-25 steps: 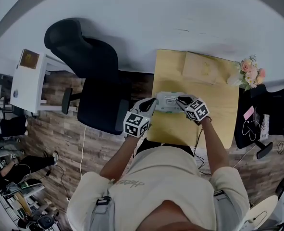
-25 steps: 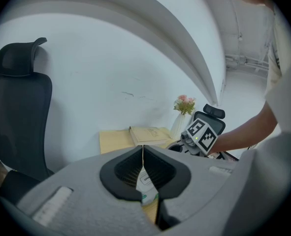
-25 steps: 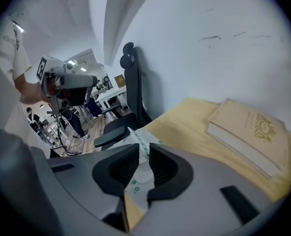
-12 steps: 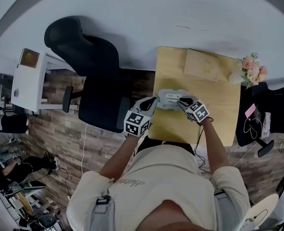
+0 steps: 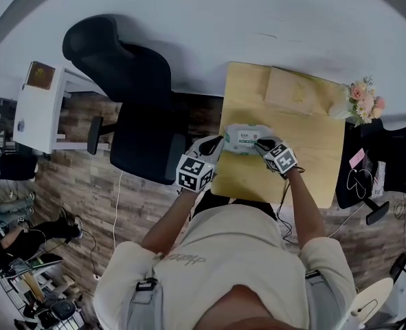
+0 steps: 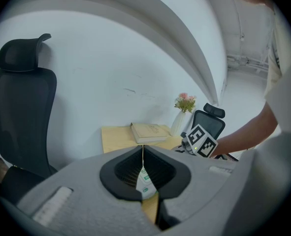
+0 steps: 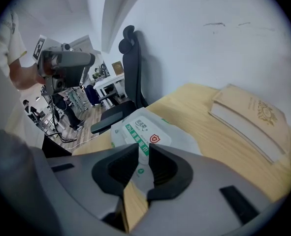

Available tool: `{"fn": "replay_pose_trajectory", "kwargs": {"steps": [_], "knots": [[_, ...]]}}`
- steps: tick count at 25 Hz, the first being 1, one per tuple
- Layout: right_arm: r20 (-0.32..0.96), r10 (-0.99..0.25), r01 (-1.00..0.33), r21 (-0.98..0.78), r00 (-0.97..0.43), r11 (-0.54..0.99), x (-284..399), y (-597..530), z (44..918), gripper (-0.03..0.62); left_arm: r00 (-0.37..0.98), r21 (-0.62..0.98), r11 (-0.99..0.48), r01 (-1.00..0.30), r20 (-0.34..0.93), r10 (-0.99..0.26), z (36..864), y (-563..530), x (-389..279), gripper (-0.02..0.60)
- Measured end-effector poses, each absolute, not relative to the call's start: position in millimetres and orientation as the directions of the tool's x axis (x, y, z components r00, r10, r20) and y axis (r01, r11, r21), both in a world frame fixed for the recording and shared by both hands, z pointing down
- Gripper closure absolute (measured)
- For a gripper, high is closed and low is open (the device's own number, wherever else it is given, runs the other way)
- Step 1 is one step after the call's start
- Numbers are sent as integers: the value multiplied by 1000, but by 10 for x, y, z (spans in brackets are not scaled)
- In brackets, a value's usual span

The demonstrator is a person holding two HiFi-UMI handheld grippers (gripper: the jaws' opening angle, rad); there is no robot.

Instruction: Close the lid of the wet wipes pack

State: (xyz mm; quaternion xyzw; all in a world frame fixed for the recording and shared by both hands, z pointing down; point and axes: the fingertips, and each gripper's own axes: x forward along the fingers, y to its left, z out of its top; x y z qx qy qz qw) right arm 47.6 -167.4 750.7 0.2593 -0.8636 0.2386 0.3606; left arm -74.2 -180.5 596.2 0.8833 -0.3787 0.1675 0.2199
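The wet wipes pack lies flat at the bench's left edge, lid label upward. My left gripper fingers are closed on its end seam there. My right gripper fingers, almost together, stand over the lid. To the right the bench is bare. The book lies well apart at the wall edge, and the office chair stands beyond the left edge.

book + flower vase on wood desk, blk chair left.
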Motion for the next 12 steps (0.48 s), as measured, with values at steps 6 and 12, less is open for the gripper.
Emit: {"fn": "replay_pose_trajectory", "kwargs": {"steps": [6, 12], "knots": [[781, -273, -647, -208, -561, 734, 492, -1699, 7583, 542, 657, 267, -613, -744, 458, -598, 5971, -1805, -760, 563], [841, -270, -660, -131, -469, 740, 473, -1706, 7617, 546, 663, 278, -612, -741, 446, -601, 5979, -1809, -740, 563]]}}
